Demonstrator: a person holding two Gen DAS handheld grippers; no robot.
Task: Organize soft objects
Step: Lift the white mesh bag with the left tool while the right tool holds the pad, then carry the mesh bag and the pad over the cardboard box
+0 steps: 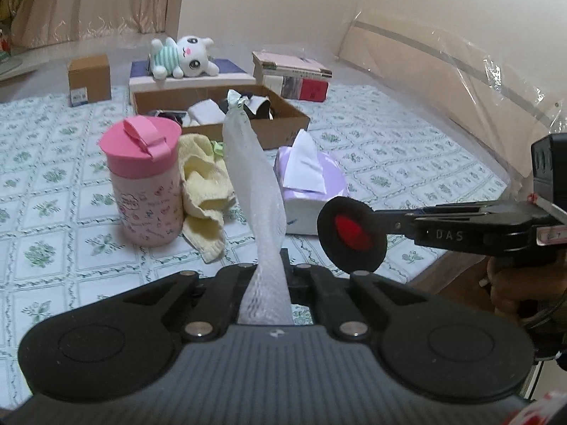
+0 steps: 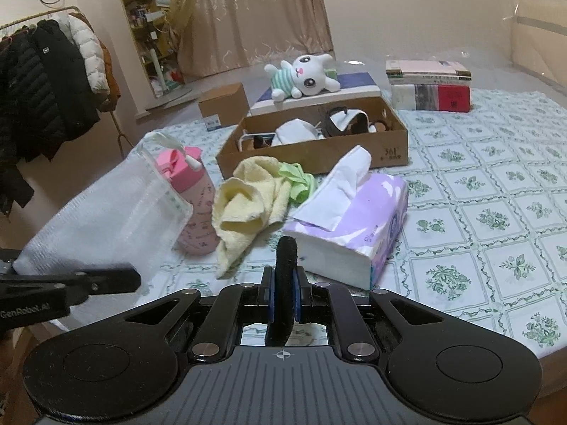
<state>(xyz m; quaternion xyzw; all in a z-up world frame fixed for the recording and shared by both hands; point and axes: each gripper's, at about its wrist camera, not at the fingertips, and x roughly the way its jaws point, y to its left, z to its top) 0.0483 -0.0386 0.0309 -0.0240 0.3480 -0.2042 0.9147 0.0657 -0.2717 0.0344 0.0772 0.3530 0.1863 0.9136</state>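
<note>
My left gripper (image 1: 271, 271) is shut on one edge of a white mesh bag (image 1: 255, 184), which stands up edge-on above the bed. From the right wrist view the mesh bag (image 2: 106, 212) hangs flat at the left, with the left gripper (image 2: 118, 279) below it. My right gripper (image 2: 285, 279) is shut on a black round pad (image 2: 286, 258) with a red centre. That black pad (image 1: 351, 235) and the right gripper (image 1: 391, 226) sit to the right of the bag. A yellow towel (image 2: 248, 202), a green cloth (image 2: 299, 180) and a purple tissue pack (image 2: 354, 226) lie on the bedsheet.
A pink-lidded cup (image 1: 145, 184) stands left of the towel. Behind is an open cardboard box (image 2: 319, 156) with socks, a plush bunny (image 2: 304, 76) on a flat box, stacked books (image 2: 430, 85) and a small carton (image 2: 223, 104). Coats (image 2: 42, 81) hang at the far left.
</note>
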